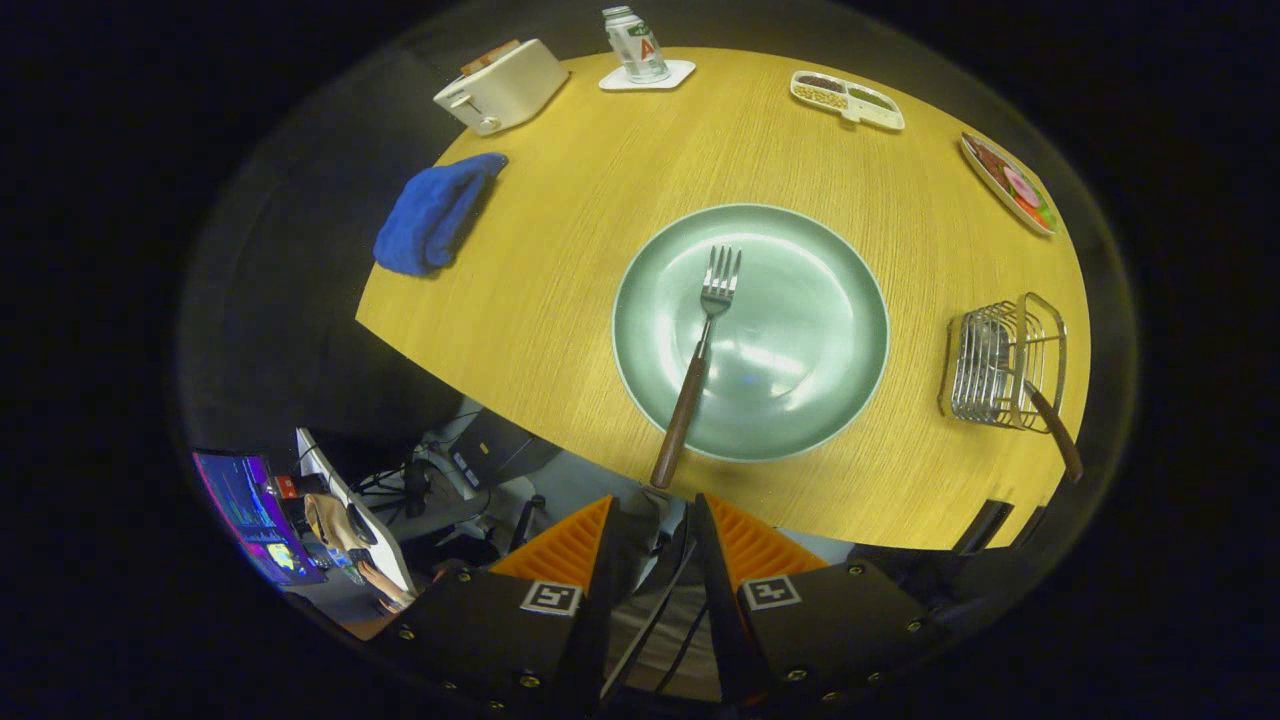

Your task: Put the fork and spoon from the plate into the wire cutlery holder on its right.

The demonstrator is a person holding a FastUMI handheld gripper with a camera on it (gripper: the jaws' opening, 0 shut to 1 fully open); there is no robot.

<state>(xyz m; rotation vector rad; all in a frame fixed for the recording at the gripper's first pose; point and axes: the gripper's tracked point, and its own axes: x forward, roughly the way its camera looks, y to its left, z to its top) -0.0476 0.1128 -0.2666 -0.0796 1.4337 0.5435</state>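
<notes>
Gripper (pixel 655 520) fingers stand apart, empty, short of the table edge. Just ahead, the fork (pixel 700 345) lies on the green plate (pixel 830 300); the spoon (pixel 1050 425) already leans in the wire holder (pixel 1000 365).

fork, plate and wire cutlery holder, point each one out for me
fork (pixel 699 361), gripper view, on the neck where metal meets the wooden handle
plate (pixel 820 300), gripper view, on its bare inner surface
wire cutlery holder (pixel 985 372), gripper view, on its front wire wall
</notes>
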